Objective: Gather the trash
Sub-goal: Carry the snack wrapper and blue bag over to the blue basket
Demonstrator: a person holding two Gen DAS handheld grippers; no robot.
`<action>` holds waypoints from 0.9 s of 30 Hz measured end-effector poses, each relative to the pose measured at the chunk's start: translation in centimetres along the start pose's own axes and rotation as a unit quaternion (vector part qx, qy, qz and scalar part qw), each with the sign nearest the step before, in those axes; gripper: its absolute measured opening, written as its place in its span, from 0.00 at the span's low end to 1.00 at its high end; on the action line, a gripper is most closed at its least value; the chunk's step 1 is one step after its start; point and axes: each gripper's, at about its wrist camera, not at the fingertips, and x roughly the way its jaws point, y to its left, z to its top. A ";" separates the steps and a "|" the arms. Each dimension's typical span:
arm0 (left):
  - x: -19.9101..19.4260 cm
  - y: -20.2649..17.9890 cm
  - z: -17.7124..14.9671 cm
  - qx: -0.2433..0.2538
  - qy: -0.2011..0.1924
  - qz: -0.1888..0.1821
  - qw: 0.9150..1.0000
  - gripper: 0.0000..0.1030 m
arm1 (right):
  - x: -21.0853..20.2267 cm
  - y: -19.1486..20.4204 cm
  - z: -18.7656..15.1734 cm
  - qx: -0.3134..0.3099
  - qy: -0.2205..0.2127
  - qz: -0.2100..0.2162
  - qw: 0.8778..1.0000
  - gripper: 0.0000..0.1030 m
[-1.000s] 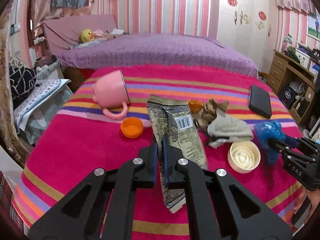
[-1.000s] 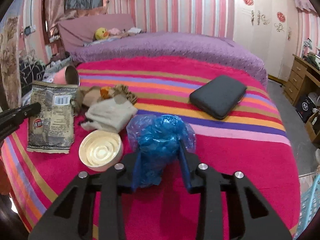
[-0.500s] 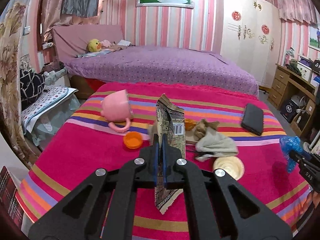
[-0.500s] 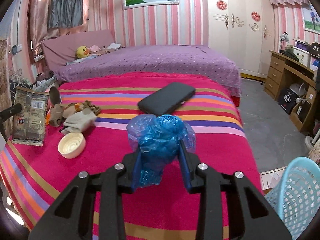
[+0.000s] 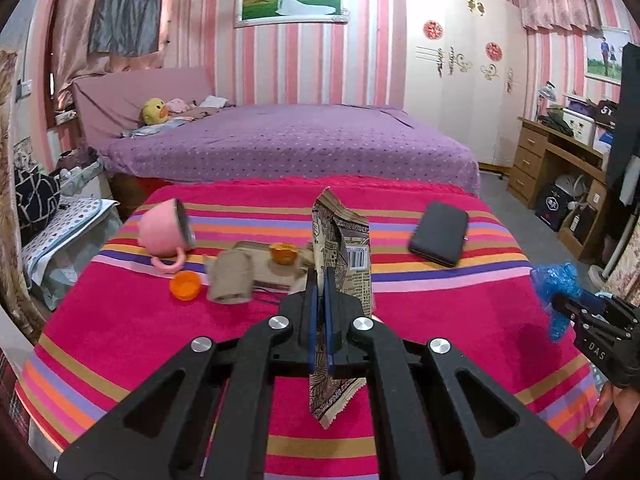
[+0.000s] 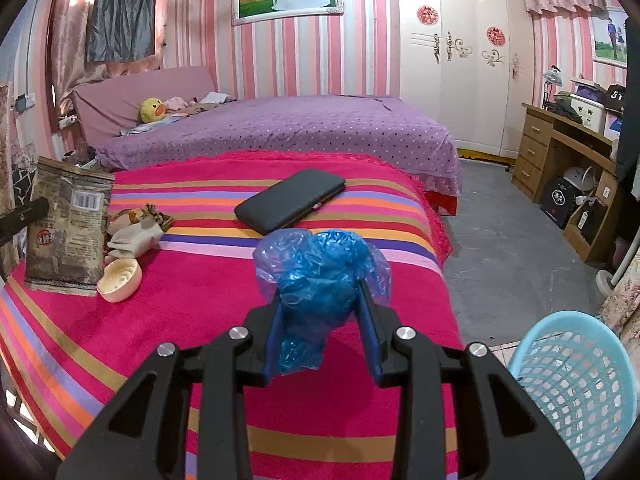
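The left gripper is clamped flat on a crinkled brown snack wrapper, its blue pads pressed together on the foil so the wrapper stands upright, lifted clear of the striped blanket. The right gripper is clamped on a scrunched wad of blue plastic film, glossy and wrinkled, bulging out above the pads (it too hangs in the air, above the blanket's near right part).

Using that blanket as the landmark: it is a fuzzy magenta cloth with orange, purple and tan stripes, and its right edge drops to bare grey floor, where there is open room to move. Just off the blanket's near right corner stands a light-blue plastic basket with a lattice wall and a round rim. On the blanket's left part lie a cream ribbed lid, round and shallow, a limp beige cloth, a small orange cap and a tipped-over pink mug with a looped handle. Toward the blanket's far right rests a flat black case, smooth with rounded corners. Beyond the blanket's far edge runs a purple dotted bedspread.
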 end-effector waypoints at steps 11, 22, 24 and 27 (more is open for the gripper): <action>0.0 -5.3 -0.1 0.002 0.017 -0.029 0.999 0.01 | -2.2 -5.1 0.0 0.022 -0.015 -0.020 0.999 0.33; -1.5 -13.4 0.6 0.036 0.007 -0.060 0.998 0.01 | -5.1 -12.2 -1.1 0.052 -0.028 -0.074 0.995 0.33; -1.5 -15.0 0.5 0.039 0.010 -0.071 0.997 0.01 | -5.8 -13.7 -1.5 0.055 -0.029 -0.090 0.994 0.33; -1.5 -18.2 0.2 0.049 0.019 -0.097 0.994 0.01 | -7.0 -16.4 -2.1 0.071 -0.033 -0.110 0.991 0.33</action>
